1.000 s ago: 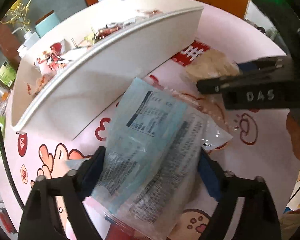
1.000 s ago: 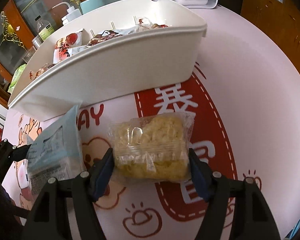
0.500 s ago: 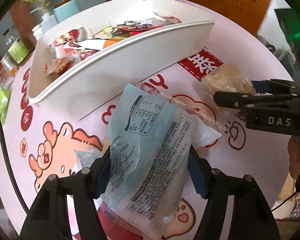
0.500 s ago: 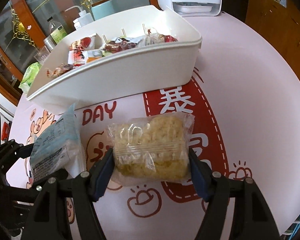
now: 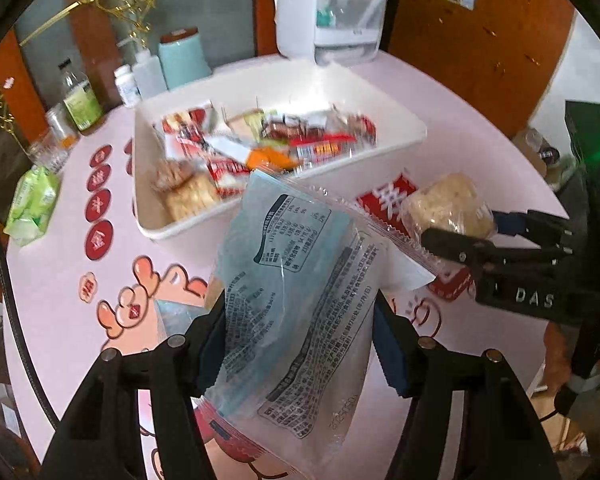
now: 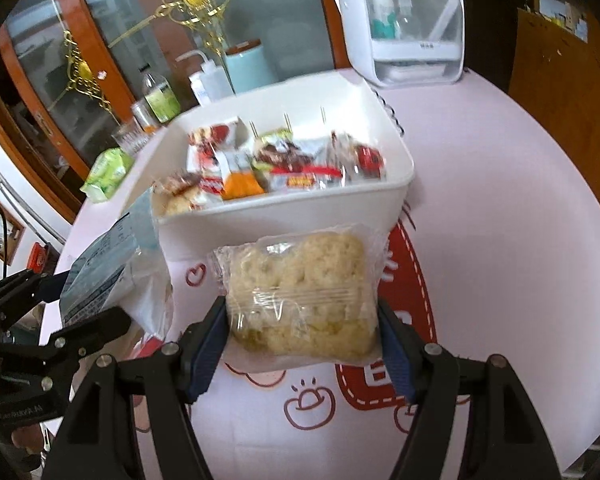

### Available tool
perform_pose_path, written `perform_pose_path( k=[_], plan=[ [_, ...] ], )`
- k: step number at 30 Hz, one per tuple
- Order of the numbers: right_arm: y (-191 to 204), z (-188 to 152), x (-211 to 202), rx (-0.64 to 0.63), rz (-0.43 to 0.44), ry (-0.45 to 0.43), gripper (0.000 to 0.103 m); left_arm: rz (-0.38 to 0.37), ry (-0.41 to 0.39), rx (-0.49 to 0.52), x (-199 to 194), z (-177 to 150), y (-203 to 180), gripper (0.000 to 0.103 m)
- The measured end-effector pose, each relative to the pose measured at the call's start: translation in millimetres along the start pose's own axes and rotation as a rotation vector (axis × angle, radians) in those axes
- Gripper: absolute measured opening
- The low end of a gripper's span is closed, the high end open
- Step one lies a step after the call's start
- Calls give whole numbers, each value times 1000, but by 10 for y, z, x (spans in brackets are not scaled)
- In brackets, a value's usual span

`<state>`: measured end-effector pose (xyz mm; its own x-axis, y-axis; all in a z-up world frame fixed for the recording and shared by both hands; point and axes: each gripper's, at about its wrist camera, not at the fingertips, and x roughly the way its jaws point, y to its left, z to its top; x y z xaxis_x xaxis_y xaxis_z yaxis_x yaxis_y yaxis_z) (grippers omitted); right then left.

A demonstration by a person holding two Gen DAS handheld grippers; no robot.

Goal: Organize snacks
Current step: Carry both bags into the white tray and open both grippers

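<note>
Now, in the left wrist view, the left gripper (image 5: pixel 298 344) fills the bottom of the frame with the pale blue packet (image 5: pixel 296 300) between its blue pads; its jaws have just been closing, and the pads now press the wrapper's sides, so it is pinching that packet; a second earlier the packet lay lower against the bin's outer wall, whereas now the white bin (image 5: pixel 396 120) sits in the upper middle of the frame with its load of snacks open to view, which suggests the packet has been lifted clear of the pink tablecloth (image 5: pixel 60 276); at the right edge the right gripper (image 5: pixel 456 228) holds the rice cake packet (image 5: pixel 446 204) at about the same height; a green pouch (image 5: pixel 32 206) lies apart at the left edge.

In the right wrist view, the right gripper (image 6: pixel 302 336) is clamped on the rice cake packet (image 6: pixel 300 292), pads pressing both sides, in the lower middle of the frame; its hold looks the same as a second ago, but the bin (image 6: pixel 284 224) now shows its inside above the packet rather than only its wall; the left gripper (image 6: pixel 60 312) with the blue packet (image 6: pixel 104 264) is at the left edge, beside the bin's corner.

Judged from this, both snacks are picked up and raised to about rim level; carrying them over the rim and dropping them among the others is probably what remains.
</note>
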<state>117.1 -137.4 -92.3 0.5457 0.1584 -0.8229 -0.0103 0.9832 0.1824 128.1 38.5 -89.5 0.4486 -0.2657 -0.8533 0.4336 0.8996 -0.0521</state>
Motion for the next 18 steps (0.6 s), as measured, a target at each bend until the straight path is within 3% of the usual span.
perform_pose_path(
  k=[9, 18],
  plan=[
    [-47, 269, -140, -24, 32, -45, 70, 62, -92, -70, -254, 341, 9, 62],
    [-94, 973, -101, -65, -3, -104, 71, 124, -185, -162, -344, 885, 245, 62]
  ],
)
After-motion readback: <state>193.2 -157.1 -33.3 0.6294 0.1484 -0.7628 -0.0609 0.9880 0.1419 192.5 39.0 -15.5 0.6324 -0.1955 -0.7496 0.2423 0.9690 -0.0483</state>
